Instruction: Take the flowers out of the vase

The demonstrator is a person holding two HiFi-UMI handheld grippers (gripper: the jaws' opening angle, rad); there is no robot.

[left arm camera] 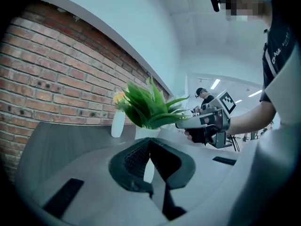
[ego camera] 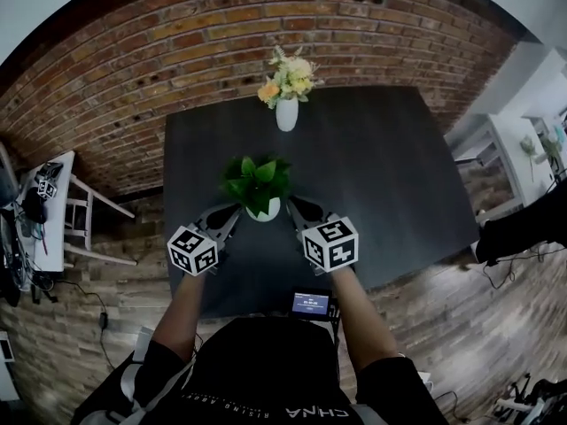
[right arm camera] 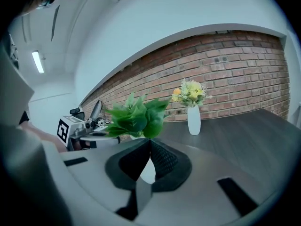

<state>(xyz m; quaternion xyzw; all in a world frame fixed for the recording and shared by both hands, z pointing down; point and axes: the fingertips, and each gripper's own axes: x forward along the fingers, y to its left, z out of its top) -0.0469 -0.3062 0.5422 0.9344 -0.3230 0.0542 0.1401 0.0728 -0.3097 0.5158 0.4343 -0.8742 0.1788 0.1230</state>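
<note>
- your left gripper is at 9 o'clock of the white pot that holds the green plant, just beside it. its fingers are closed tip to tip and hold nothing.
- your right gripper is at 3 o'clock of that pot, also just beside it. its fingers are likewise pressed together at the tips, with nothing between them.
- you cannot tell from these views whether either gripper touches the pot.
- the flowers, yellow, orange and pale, stand upright in the white vase. the vase is at 12 o'clock from the plant, near the far edge of the dark bench, well apart from both grippers.
- the brick wall runs behind the bench at 12 o'clock.
- in the left gripper view the vase shows at 10 o'clock of the closed fingers, beyond the plant's leaves.
</note>
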